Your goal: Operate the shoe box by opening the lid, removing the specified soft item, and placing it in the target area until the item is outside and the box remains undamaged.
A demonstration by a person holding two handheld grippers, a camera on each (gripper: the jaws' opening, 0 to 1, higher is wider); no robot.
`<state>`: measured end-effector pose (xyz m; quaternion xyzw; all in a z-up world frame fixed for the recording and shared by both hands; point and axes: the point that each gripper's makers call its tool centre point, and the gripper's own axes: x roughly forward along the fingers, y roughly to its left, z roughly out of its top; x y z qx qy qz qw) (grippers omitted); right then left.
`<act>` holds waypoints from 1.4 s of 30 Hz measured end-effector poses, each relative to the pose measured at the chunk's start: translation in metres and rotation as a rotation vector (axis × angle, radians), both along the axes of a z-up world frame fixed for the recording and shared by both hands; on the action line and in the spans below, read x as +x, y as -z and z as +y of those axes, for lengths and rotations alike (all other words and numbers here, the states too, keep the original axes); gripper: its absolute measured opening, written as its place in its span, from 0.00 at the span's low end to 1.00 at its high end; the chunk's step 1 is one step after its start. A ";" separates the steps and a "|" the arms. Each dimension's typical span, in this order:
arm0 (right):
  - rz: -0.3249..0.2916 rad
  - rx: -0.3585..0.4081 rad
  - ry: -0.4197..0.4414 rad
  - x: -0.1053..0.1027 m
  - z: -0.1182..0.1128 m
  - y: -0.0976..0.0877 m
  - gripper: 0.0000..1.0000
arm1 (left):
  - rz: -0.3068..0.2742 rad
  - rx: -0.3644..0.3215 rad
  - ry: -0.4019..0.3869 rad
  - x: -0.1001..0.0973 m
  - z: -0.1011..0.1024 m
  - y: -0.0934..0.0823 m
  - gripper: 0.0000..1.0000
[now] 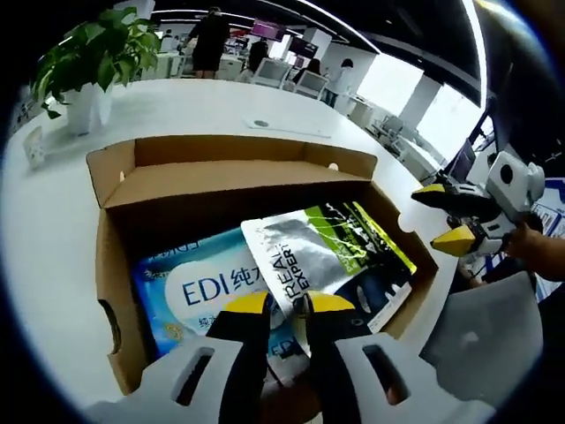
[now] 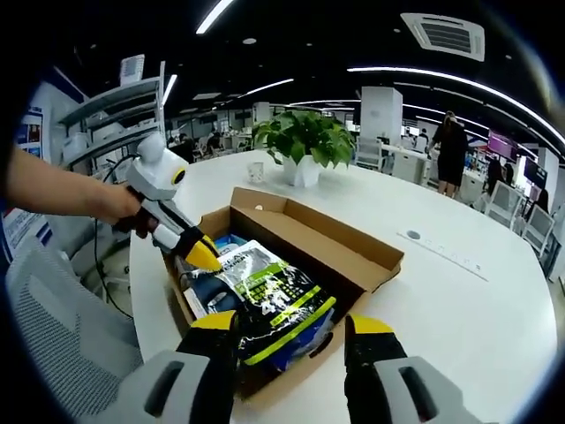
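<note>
In the left gripper view, the left gripper (image 1: 281, 305) rises from the bottom centre with its yellow-tipped black jaws nearly closed, pinching the lower edge of a silver, black and lime-green foil pouch (image 1: 331, 252). That pouch lies tilted inside an open brown cardboard shoe box (image 1: 119, 291), overlapping a blue and white soft pack with printed lettering (image 1: 194, 287) at the lower left of the box. The box lid (image 1: 238, 177) is folded back toward the upper part of the frame. The box sits on a round white table (image 1: 53, 230), with a potted green plant in a white pot (image 1: 93, 66) at the upper left. The right gripper (image 1: 452, 216) enters from the right edge, its jaws parted and grasping nothing, beside the box's right wall. In the right gripper view, the right gripper (image 2: 291, 331) stands at the bottom centre, jaws wide apart, empty, just short of the near corner of the shoe box (image 2: 353, 261). The foil pouch (image 2: 269, 296) rests in the box. The left gripper (image 2: 201, 254), held by a hand (image 2: 119, 205) at the left, reaches into the box's left end; its grip cannot be told here. The plant (image 2: 305, 141) stands at upper centre.
</note>
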<state>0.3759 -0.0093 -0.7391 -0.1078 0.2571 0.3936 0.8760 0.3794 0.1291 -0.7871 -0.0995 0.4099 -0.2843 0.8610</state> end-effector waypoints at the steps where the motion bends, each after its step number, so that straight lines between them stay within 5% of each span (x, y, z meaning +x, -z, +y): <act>1: 0.001 0.000 -0.001 0.000 0.000 0.000 0.46 | -0.001 0.000 -0.003 0.000 0.000 0.000 0.11; 8: 0.012 -0.004 -0.003 -0.003 0.002 0.002 0.46 | -0.003 -0.013 -0.018 0.001 0.003 -0.002 0.02; 21: 0.035 0.009 -0.015 -0.005 0.015 0.005 0.44 | -0.022 -0.004 -0.035 -0.002 0.015 -0.005 0.00; 42: 0.252 0.029 -0.007 -0.010 0.045 0.034 0.28 | -0.052 0.046 -0.046 0.001 0.038 -0.007 0.00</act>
